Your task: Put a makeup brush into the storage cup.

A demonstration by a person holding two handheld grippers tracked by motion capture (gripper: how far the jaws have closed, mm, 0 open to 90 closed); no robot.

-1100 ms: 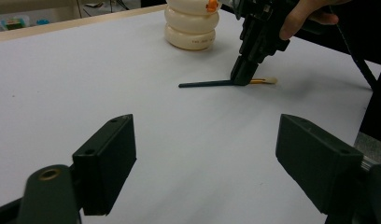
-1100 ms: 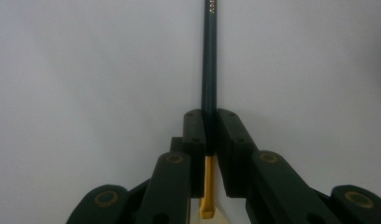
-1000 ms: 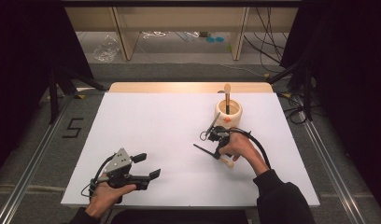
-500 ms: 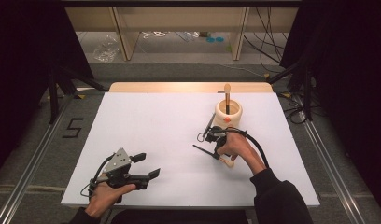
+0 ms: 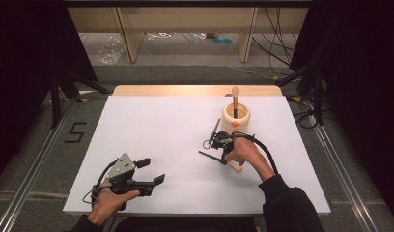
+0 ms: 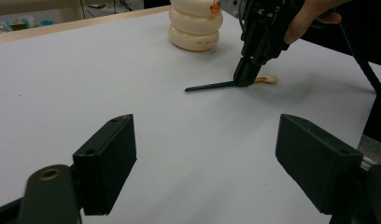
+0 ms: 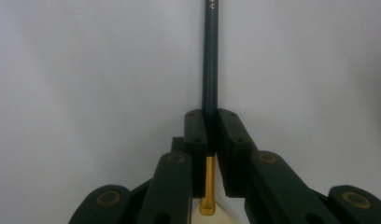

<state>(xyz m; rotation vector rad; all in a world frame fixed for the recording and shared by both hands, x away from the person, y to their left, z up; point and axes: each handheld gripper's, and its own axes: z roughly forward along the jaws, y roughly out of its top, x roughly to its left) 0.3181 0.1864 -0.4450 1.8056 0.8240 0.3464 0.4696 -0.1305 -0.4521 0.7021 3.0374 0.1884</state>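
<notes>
**Brush gripped low on the worktop**

The right gripper has its jaws clamped on a thin dark-handled brush with a gold ferrule, lying flat on the white worktop, likely to lift it. The cream ribbed holder stands at one o'clock, close by. The left gripper rests at seven o'clock, jaws apart.

A black numeral "5" stands on the grey floor at about nine o'clock from the white table top, just off its left edge. Small dark print runs along the lowest ring of the cream ribbed holder in the left gripper view, and faint marks sit on the dark thin pencil; neither can be read.
</notes>
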